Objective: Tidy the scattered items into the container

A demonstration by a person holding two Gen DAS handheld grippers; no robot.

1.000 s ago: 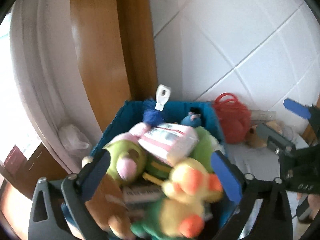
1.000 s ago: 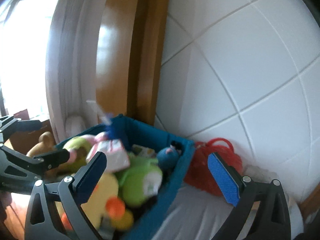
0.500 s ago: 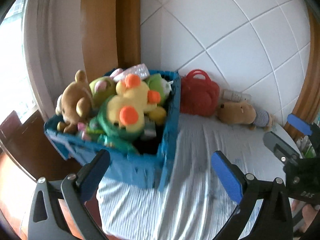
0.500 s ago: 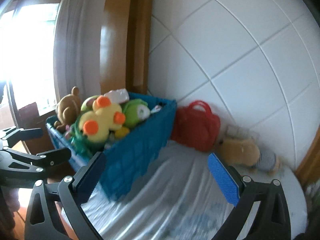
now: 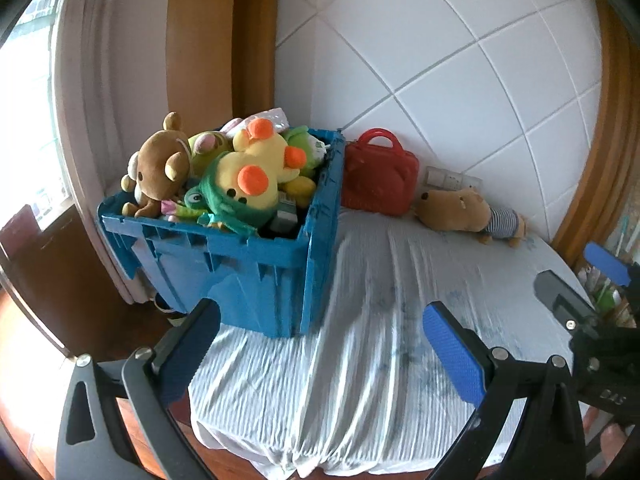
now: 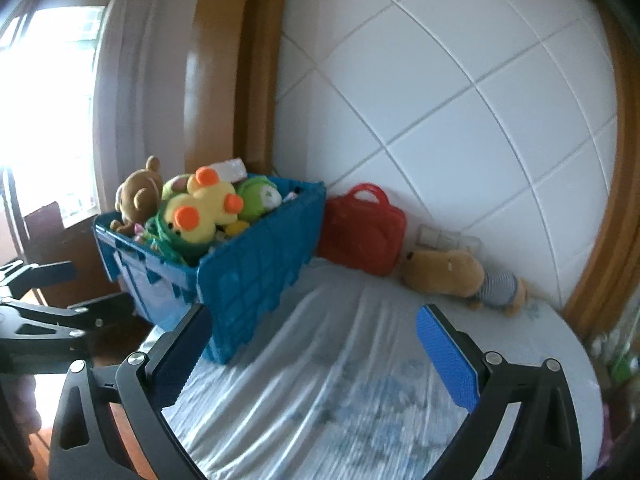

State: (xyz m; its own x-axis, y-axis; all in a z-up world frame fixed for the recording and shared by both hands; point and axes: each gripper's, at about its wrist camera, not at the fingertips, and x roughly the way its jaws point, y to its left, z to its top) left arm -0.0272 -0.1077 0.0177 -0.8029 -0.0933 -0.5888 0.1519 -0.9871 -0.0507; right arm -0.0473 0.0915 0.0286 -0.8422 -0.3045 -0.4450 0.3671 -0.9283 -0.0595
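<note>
A blue plastic crate stands at the left end of a white-sheeted bed, heaped with plush toys: a yellow duck, a brown bear and green toys. A red toy case and a tan plush dog in a striped shirt lie against the wall. My left gripper is open and empty in front of the crate. My right gripper is open and empty over the sheet.
The white tiled wall runs behind the bed. A wooden door frame and white curtain stand behind the crate. The bed sheet is wrinkled. A wooden floor lies at lower left. The right gripper shows at the right edge of the left wrist view.
Both grippers have pulled back and up from the crate. One second ago they hovered right over the toys; now the whole crate, red case and plush dog are in view.
</note>
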